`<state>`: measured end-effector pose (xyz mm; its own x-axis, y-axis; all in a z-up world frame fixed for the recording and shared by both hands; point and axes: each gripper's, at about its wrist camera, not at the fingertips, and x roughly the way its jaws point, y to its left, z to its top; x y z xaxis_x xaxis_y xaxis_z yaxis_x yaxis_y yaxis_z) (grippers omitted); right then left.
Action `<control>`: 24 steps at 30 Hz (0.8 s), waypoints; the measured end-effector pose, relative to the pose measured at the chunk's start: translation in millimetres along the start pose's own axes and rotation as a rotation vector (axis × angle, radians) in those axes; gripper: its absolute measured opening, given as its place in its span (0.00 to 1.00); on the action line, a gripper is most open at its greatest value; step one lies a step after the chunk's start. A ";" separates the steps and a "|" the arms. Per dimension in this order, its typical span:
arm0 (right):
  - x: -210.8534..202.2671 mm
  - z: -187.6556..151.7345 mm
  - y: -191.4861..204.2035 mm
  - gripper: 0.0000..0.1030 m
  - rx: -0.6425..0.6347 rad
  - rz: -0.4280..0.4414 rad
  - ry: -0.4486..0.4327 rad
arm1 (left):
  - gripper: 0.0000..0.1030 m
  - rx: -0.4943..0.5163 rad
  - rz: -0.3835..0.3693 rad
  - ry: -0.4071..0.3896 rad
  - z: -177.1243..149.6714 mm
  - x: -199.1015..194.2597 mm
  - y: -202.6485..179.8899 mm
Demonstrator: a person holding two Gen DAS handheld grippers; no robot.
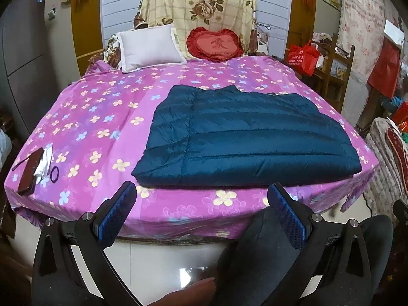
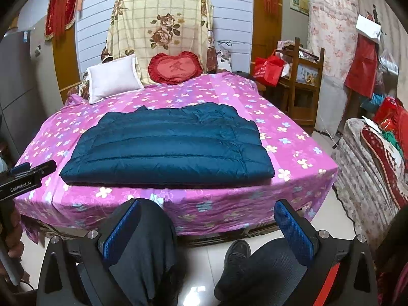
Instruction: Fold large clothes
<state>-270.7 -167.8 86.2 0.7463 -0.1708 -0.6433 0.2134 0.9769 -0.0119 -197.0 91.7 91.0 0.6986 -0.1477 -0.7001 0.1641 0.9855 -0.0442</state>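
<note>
Clearly we read "GenRobot.AI" on our left gripper (image 2: 33, 170). Beyond both grippers, the teal quilted jacket (image 2: 168, 148) lies folded flat on the bed (image 2: 301, 150) (near its foot edge). Left and right gripper (image 2: 206, 225) gape wide, empty.

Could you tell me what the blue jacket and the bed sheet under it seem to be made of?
Blue jacket: likely padded nylon or polyester; slight sheen, puffy stitched bands. Bed sheet: probably matte printed woven cotton or a blend; soft wrinkles, floral print, no shine.
</note>
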 end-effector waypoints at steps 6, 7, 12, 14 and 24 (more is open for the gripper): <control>4.8 -2.7 0.2 1.00 0.003 0.007 0.015 | 1.00 0.000 -0.004 0.008 -2.2 2.9 0.6; 5.4 -3.4 0.4 1.00 0.004 0.008 0.016 | 1.00 0.001 -0.003 0.007 -2.9 2.8 0.3; 5.6 -4.2 0.9 1.00 0.008 0.008 0.016 | 1.00 0.006 -0.005 0.012 -4.4 4.0 -0.2; 5.7 -4.2 0.4 1.00 0.009 0.008 0.016 | 1.00 0.004 -0.006 0.014 -4.7 4.5 -0.3; 5.8 -4.9 1.0 1.00 0.011 0.008 0.017 | 1.00 0.007 -0.019 0.015 -7.5 6.3 0.8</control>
<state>-269.3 -167.2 78.7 0.7371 -0.1602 -0.6565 0.2143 0.9768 0.0023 -197.7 92.2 81.2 0.6848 -0.1648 -0.7098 0.1819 0.9819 -0.0525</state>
